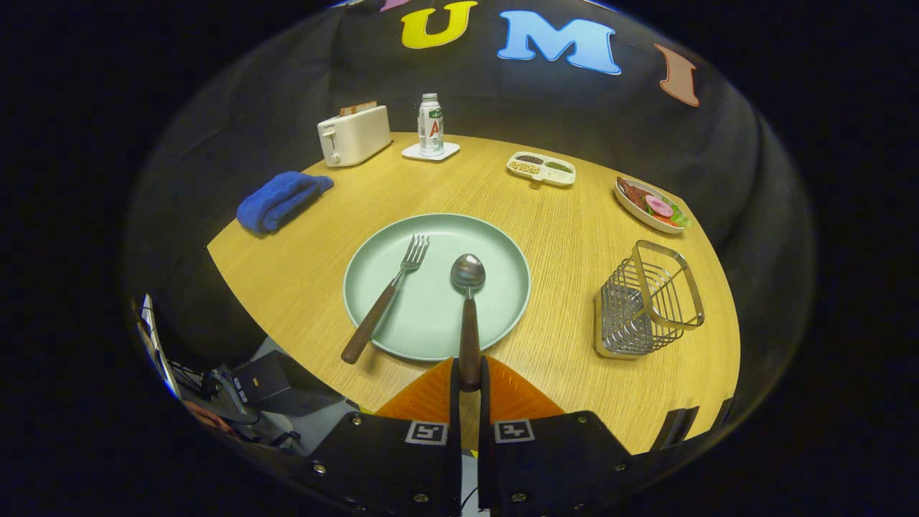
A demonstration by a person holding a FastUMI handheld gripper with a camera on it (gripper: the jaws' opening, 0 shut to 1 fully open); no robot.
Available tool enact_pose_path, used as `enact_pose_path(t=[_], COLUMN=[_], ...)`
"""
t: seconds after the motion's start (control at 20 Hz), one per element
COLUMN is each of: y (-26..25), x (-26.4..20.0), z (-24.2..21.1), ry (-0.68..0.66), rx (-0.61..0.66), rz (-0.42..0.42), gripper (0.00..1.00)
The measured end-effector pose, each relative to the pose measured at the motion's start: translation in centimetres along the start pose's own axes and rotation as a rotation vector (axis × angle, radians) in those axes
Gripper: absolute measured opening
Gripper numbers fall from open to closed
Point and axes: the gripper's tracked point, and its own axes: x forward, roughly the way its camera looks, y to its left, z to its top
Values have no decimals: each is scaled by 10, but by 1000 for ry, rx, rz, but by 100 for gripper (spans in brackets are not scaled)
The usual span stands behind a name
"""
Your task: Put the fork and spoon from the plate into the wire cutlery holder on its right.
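A pale green plate [495,244] lies on the wooden table just ahead of my fingers. On its left half rests a fork [388,296] with a brown handle that juts over the near rim. A spoon [468,301] with a brown handle points away from me over the plate. My gripper [469,377] is shut on the end of the spoon's handle, both fingers pressing on it. The wire cutlery holder [646,301] stands to the right of the plate, tilted in this view, with nothing seen inside it.
Beyond the plate stand a white toaster [354,135], a bottle [430,124] on a white coaster, a divided snack tray [541,168] and a dish of food [650,205]. A folded blue towel [281,199] lies at the far left. The table's near edge curves below the plate.
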Motion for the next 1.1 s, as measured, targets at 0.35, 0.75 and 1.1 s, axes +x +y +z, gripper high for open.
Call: enact_pose_path(t=[0.35, 0.75, 1.1], y=[-5, -17, -24], x=[-13, -25, -38], z=[22, 48, 75], ry=[-35, -53, -92], rx=[73, 66, 40], rz=[23, 28, 27], gripper=[9, 9, 9])
